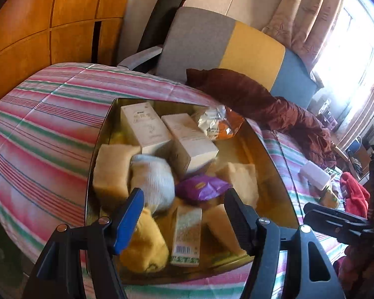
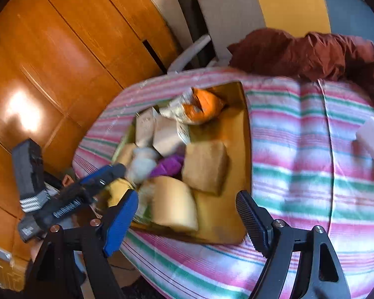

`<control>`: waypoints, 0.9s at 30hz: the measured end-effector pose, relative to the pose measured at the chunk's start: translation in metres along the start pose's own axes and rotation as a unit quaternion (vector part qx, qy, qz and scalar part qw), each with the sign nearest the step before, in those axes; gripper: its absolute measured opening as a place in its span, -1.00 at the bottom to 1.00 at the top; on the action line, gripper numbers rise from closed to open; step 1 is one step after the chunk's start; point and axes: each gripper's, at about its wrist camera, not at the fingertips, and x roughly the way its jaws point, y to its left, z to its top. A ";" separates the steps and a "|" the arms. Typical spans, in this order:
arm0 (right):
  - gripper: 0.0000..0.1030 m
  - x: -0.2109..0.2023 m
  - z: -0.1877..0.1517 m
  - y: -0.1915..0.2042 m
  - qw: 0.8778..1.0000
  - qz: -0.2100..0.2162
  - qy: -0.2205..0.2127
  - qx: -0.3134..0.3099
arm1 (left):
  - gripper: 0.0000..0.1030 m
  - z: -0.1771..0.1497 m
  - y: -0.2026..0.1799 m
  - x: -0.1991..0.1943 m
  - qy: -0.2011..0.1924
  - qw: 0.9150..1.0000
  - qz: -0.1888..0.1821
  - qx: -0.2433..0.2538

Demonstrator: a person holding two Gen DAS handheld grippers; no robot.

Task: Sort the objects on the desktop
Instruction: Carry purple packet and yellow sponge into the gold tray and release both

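Both the left gripper (image 1: 182, 214) and right gripper (image 2: 187, 214) gape empty above the gold tray (image 1: 274, 154); its pale sock (image 1: 153, 179) looks soft and light, probably best pinched mid-bundle.

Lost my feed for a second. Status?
Left gripper open, empty, over tin. Right gripper open, empty, at tin's near edge. Tin packed: boxes, sponges, socks. Nothing blocking.

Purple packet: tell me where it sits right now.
In the left wrist view the purple packet lies mid-tray, between the pale blue sock and a yellow sponge, below the white boxes.
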 end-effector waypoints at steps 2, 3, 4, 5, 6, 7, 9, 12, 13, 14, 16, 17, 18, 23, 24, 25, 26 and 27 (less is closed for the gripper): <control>0.60 0.001 -0.005 -0.006 1.000 -0.003 0.004 0.010 | 0.31 -0.003 -0.005 -0.001 0.002 1.000 0.006 0.009; 0.61 -0.001 -0.008 -0.009 1.000 -0.007 0.005 0.011 | 0.31 -0.005 -0.008 -0.002 0.003 1.000 0.007 0.014; 0.62 -0.001 -0.011 -0.010 1.000 -0.015 0.005 0.011 | 0.31 -0.006 -0.010 -0.003 0.003 1.000 0.008 0.018; 0.62 -0.002 -0.014 -0.012 1.000 -0.024 0.006 0.010 | 0.31 -0.007 -0.015 -0.004 0.002 1.000 0.009 0.025; 0.63 -0.003 -0.018 -0.013 0.999 -0.032 0.007 0.007 | 0.31 -0.008 -0.018 -0.005 0.003 0.999 0.009 0.032; 0.63 -0.003 -0.019 -0.013 0.999 -0.036 0.007 0.007 | 0.31 -0.008 -0.022 -0.005 0.003 0.999 0.009 0.041; 0.63 -0.006 -0.024 -0.016 0.999 -0.045 0.007 0.005 | 0.32 -0.010 -0.033 -0.007 0.001 0.998 0.014 0.060; 0.66 -0.009 -0.029 -0.019 0.998 -0.065 0.003 -0.001 | 0.32 -0.013 -0.048 -0.010 -0.001 0.996 0.020 0.087; 0.66 -0.010 -0.030 -0.020 0.998 -0.070 0.002 -0.002 | 0.32 -0.014 -0.053 -0.011 -0.001 0.995 0.021 0.096; 0.66 -0.011 -0.031 -0.022 0.997 -0.077 0.002 -0.004 | 0.32 -0.015 -0.058 -0.011 -0.002 0.994 0.023 0.105; 0.66 -0.014 -0.034 -0.026 0.996 -0.089 0.001 -0.004 | 0.32 -0.017 -0.065 -0.012 -0.001 0.993 0.024 0.117; 0.66 -0.015 -0.035 -0.029 0.996 -0.091 0.000 -0.001 | 0.32 -0.018 -0.069 -0.012 0.000 0.992 0.023 0.123; 0.66 -0.016 -0.036 -0.031 0.996 -0.091 0.000 0.001 | 0.32 -0.019 -0.072 -0.013 0.000 0.992 0.023 0.126; 0.66 -0.024 -0.040 -0.046 0.994 -0.105 -0.006 0.017 | 0.33 -0.024 -0.084 -0.013 0.005 0.990 0.015 0.141; 0.66 -0.026 -0.041 -0.049 0.994 -0.107 -0.007 0.018 | 0.33 -0.024 -0.087 -0.012 0.006 0.989 0.014 0.144; 0.66 -0.027 -0.041 -0.051 0.994 -0.109 -0.008 0.019 | 0.33 -0.025 -0.089 -0.012 0.007 0.989 0.013 0.148; 0.66 -0.030 -0.042 -0.054 0.993 -0.114 -0.009 0.021 | 0.33 -0.026 -0.091 -0.012 0.009 0.989 0.011 0.150; 0.66 -0.032 -0.043 -0.057 0.993 -0.118 -0.011 0.024 | 0.33 -0.027 -0.093 -0.011 0.011 0.988 0.009 0.152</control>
